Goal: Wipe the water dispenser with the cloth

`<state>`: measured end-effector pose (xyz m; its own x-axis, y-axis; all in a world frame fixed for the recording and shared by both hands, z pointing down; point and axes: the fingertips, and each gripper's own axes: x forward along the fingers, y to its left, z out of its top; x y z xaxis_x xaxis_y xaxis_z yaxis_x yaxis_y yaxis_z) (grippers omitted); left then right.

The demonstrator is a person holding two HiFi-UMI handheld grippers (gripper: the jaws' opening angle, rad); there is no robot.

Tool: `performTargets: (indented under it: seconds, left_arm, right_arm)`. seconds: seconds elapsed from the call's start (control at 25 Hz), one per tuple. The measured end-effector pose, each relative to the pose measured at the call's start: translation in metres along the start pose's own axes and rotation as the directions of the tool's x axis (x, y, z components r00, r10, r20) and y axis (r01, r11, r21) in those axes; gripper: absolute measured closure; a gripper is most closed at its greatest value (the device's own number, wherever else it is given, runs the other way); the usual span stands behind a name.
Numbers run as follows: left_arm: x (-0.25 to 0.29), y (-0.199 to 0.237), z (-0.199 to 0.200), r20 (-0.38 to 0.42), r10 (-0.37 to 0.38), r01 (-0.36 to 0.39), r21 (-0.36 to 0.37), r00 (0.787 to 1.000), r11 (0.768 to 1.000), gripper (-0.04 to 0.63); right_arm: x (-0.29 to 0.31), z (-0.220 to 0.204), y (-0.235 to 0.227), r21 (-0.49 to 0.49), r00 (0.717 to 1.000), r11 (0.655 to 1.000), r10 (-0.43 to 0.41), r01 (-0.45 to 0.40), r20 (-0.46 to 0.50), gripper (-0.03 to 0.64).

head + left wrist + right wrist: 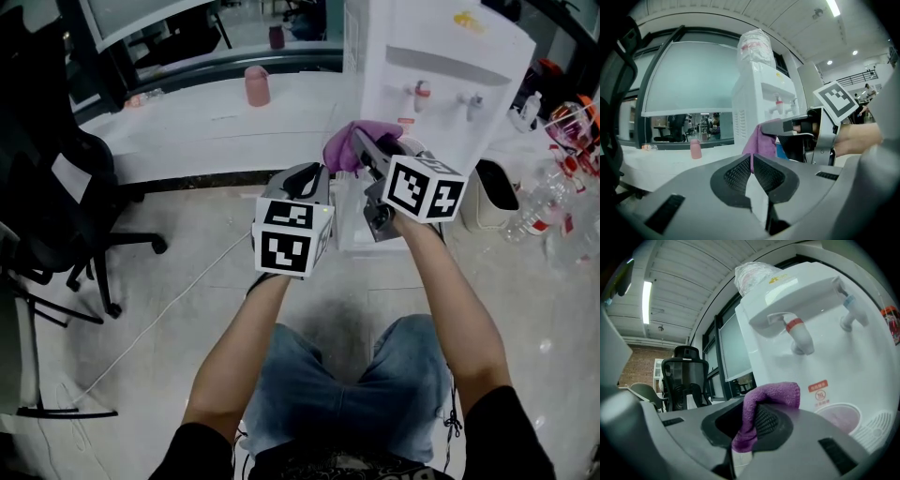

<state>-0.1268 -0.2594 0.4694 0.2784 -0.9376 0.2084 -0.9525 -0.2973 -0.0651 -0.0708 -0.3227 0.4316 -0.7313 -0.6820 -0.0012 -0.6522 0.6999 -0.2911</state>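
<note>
Currently the right gripper (749, 422) has its jaws clamped on a purple terry cloth (774, 393). In the head view the cloth sits upper centre, right by the front of the white plastic water dispenser (441, 66); contact unclear. The left gripper (752, 164) has its jaws closed together with nothing between them. It sits lower left of the right one.

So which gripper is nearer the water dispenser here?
Right. The right gripper, shut on the purple cloth, is just in front of the water dispenser; the left gripper, shut and empty, sits further back, to its left.
</note>
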Motion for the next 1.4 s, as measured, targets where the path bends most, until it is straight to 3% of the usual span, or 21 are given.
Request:
performTargets:
  seconds: [0.84,1.08,1.28,1.4]
  left_arm:
    - [0.018,-0.020,-0.064,-0.096,-0.032,0.032,0.004,0.995,0.999,0.557]
    - [0.022,-0.027,-0.073,-0.103,-0.039,0.040,0.003,0.994,0.999,0.557]
    - [0.027,-0.031,-0.082,-0.105,-0.037,0.037,0.001,0.994,0.999,0.557]
    - [0.029,-0.031,-0.088,-0.118,-0.029,0.029,-0.002,0.993,1.000,0.557]
  right_arm:
    - [-0.007,-0.120,-0.046,0.075,0.984,0.996,-0.039,0.053,-0.174,0.571]
    - [-0.016,-0.128,-0.026,0.038,0.982,0.999,0.034,-0.028,-0.186,0.571]
    - [-0.018,-0.161,-0.014,0.024,0.964,0.995,0.096,-0.093,-0.247,0.571]
    - [-0.013,-0.178,-0.017,0.066,0.958,0.994,0.103,-0.089,-0.267,0.570]
